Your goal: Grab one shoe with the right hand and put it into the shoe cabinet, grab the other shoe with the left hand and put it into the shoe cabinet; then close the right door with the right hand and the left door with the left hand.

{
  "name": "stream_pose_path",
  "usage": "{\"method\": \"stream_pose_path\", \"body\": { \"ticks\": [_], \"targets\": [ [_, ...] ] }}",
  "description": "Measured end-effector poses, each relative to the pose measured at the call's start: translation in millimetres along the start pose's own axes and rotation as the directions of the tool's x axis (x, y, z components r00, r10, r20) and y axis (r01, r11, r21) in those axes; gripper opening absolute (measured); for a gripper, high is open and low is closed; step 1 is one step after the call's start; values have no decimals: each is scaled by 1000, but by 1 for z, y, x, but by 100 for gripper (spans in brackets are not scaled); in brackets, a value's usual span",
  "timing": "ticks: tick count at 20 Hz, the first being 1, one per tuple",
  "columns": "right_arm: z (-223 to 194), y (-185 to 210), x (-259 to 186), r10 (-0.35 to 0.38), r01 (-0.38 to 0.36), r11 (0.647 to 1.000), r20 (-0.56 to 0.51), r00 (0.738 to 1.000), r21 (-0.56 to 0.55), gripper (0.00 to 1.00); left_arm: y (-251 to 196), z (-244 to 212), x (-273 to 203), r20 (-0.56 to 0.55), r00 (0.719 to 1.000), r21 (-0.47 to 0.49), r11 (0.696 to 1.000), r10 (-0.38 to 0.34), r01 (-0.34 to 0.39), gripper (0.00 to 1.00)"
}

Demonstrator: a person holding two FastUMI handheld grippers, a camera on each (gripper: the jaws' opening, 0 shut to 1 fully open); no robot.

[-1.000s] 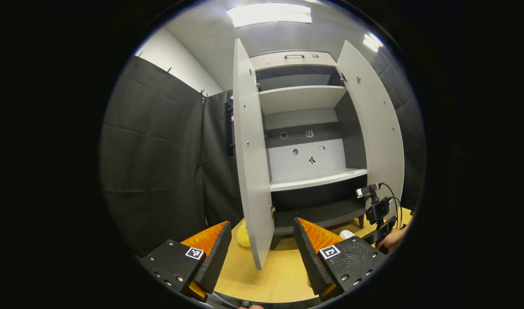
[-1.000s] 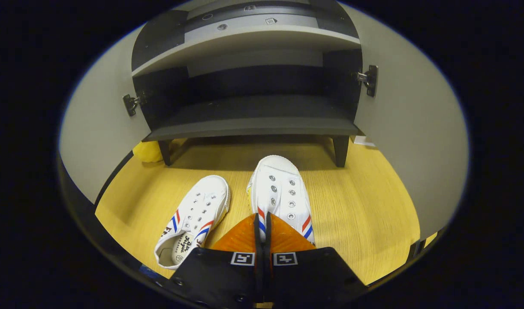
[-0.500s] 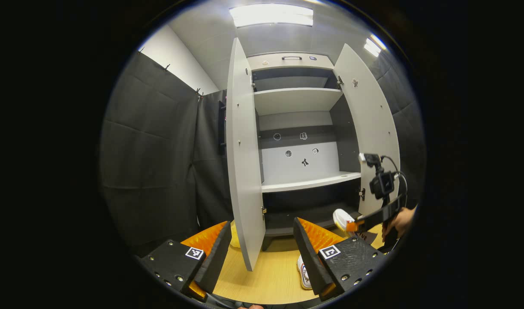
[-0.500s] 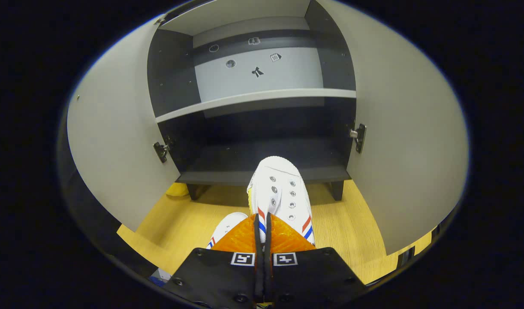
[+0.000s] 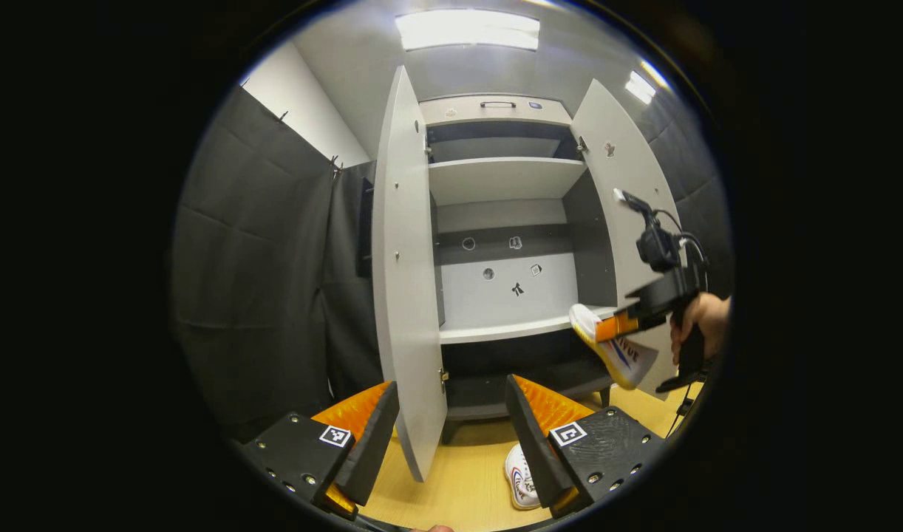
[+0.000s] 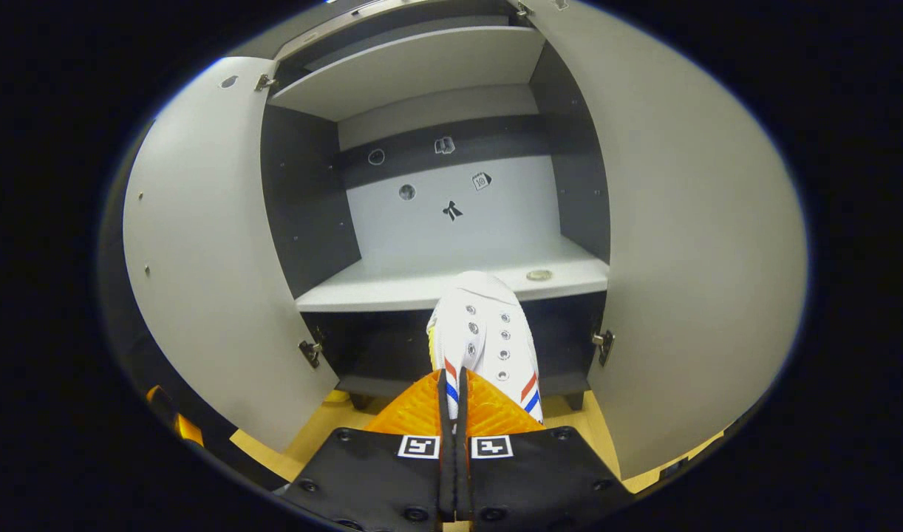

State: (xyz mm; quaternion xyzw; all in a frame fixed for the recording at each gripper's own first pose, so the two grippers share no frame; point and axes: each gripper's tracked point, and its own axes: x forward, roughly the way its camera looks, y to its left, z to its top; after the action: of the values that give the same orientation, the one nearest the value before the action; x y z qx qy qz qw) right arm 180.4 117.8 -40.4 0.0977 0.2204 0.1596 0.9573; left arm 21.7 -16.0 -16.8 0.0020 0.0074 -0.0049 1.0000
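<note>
My right gripper (image 6: 451, 380) is shut on the edge of a white shoe (image 6: 481, 332) with red and blue stripes, held in the air with its toe toward the pale middle shelf (image 6: 392, 288) of the shoe cabinet. The left gripper view has that shoe (image 5: 618, 353) and the right gripper (image 5: 612, 327) in front of the right door (image 5: 614, 170). The other white shoe (image 5: 520, 479) lies on the wooden floor (image 5: 459, 488) behind my left gripper's right finger. My left gripper (image 5: 448, 436) stands open, low in front of the left door (image 5: 403, 295), with nothing between its fingers.
Both cabinet doors stand wide open, the left door (image 6: 208, 266) and the right door (image 6: 688, 258) flanking the held shoe. A small round object (image 6: 539, 275) rests on the middle shelf at the right. Black cloth wall (image 5: 259, 295) runs to the left. A hand (image 5: 699, 314) holds the right gripper.
The right gripper has lifted its shoe off the floor, from beside the other shoe up to the height of the middle shelf. The left gripper stayed open and shifted slightly.
</note>
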Motion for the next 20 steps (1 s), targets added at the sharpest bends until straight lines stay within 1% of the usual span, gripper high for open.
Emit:
{"method": "stream_pose_path", "body": {
  "ticks": [1, 2, 4, 5, 6, 9, 10, 11, 13, 16, 18, 20],
  "targets": [
    [11, 0, 4, 1, -1, 1000, 16, 1000, -3, 0, -2, 2, 3, 5, 1000, -4, 1000, -2, 2, 78],
    [22, -1, 8, 0, 1, 1000, 31, 1000, -6, 1, -4, 2, 6, 8, 1000, -9, 1000, -3, 3, 78],
    [42, -2, 16, -1, 2, 1000, 55, 998, -16, 0, -7, 3, 15, 12, 1000, -14, 1000, -3, 3, 78],
    [50, -3, 20, 0, 1, 1000, 67, 998, -16, 1, -9, 5, 18, 15, 1000, -12, 1000, -2, 2, 78],
    [58, -3, 26, 0, 1, 1000, 75, 997, -14, 0, -10, 5, 22, 19, 1000, -9, 1000, 0, 0, 78],
    [81, -8, 50, -2, 2, 1000, 87, 996, -6, 0, -17, 2, 31, 15, 1000, -7, 1000, 0, 1, 78],
    [88, -9, 57, -3, 4, 1000, 96, 995, -6, 1, -19, -1, 36, 11, 1000, -7, 1000, 2, -2, 78],
    [96, -11, 67, -7, 7, 1000, 101, 995, -4, 0, -21, -1, 38, 6, 1000, -6, 1000, 3, -3, 78],
    [111, -14, 86, -13, 12, 1000, 113, 994, 11, 1, -24, -4, 44, -1, 1000, -6, 1000, 8, -8, 78],
    [130, -19, 115, -23, 18, 999, 115, 993, 47, 1, -26, -7, 51, -11, 1000, -7, 1000, 17, -17, 78],
    [135, -21, 134, -30, 26, 999, 104, 994, 48, 0, -29, -9, 56, -22, 1000, -7, 1000, 19, -19, 78],
    [137, -22, 152, -37, 32, 998, 94, 995, 53, 1, -30, -11, 64, -28, 999, -6, 1000, 28, -28, 78]
  ]
}}
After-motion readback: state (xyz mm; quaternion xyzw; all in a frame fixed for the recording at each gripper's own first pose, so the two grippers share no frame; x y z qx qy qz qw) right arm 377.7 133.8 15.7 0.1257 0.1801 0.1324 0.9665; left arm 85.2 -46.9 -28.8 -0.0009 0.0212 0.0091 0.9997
